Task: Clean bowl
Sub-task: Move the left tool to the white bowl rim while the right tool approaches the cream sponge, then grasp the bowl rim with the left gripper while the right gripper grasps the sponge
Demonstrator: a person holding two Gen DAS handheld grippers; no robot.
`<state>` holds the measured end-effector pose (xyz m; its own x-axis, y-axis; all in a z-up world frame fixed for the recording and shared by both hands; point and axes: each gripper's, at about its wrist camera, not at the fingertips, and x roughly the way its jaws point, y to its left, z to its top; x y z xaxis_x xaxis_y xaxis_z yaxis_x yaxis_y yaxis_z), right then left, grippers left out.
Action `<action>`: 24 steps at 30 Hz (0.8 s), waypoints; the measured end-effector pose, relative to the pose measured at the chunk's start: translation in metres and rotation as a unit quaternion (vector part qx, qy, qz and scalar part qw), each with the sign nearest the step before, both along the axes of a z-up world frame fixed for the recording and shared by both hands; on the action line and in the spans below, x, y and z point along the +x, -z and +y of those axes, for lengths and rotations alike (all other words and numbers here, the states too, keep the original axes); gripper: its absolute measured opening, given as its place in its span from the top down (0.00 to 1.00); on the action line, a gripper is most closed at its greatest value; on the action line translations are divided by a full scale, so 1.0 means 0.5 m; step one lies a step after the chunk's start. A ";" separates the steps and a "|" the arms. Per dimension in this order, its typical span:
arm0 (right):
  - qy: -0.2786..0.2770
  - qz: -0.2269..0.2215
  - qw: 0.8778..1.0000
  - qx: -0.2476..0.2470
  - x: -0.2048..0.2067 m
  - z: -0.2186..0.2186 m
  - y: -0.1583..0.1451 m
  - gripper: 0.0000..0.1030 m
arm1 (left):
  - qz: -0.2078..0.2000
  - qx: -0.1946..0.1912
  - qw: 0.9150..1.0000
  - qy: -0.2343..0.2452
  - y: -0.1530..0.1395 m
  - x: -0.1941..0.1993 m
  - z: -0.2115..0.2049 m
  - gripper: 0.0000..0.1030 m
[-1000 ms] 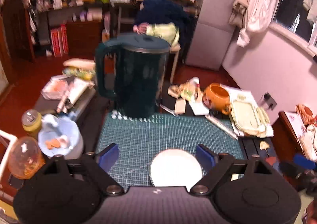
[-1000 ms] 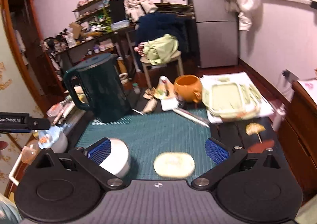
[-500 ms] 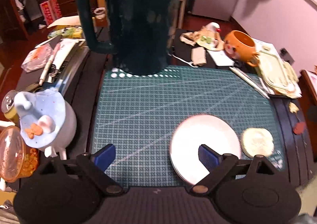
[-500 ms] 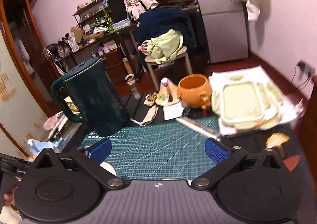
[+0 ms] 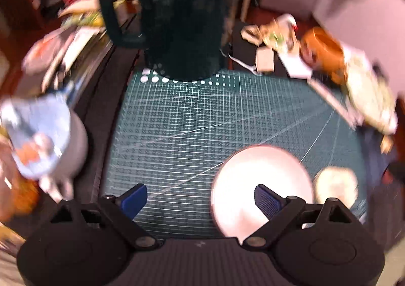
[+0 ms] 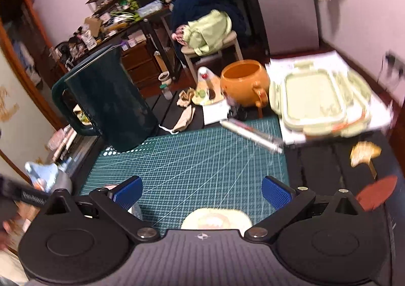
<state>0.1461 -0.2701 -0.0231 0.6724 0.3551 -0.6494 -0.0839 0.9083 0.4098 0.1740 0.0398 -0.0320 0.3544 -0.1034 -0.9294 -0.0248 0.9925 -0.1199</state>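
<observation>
Surface: we worked over a green cutting mat (image 5: 202, 118), dark kettle (image 5: 182, 15) at its far edge.
Bowl: the white bowl (image 5: 260, 184) sat near us on the mat, beside a pale sponge (image 5: 336, 184).
Left gripper (image 5: 200, 197): wide, empty, one finger over the bowl.
Right gripper (image 6: 201, 191): wide, empty, above the sponge.

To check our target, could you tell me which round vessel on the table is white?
The white bowl on the green cutting mat, under the left gripper; the other is the orange pot behind the mat.
</observation>
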 end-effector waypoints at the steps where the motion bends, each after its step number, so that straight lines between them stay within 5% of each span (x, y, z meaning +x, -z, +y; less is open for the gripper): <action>1: 0.003 0.009 1.000 0.009 0.002 -0.006 0.005 0.02 | 0.002 -0.013 1.000 0.010 0.009 -0.002 0.002 0.12; 5: -0.005 0.056 0.998 -0.001 0.013 -0.007 0.031 0.23 | -0.019 0.006 0.999 0.030 0.025 -0.010 -0.011 0.12; 11: -0.006 0.114 0.993 -0.002 0.040 -0.010 0.084 0.24 | -0.010 -0.032 0.999 0.011 0.038 -0.002 0.008 0.11; 14: -0.007 0.155 0.988 0.011 0.057 -0.018 0.121 0.46 | -0.003 -0.028 1.000 0.013 0.046 0.000 0.009 0.11; 24: -0.012 0.172 0.985 -0.012 0.069 -0.017 0.152 0.53 | 0.014 -0.028 0.999 0.010 0.060 0.007 0.002 0.11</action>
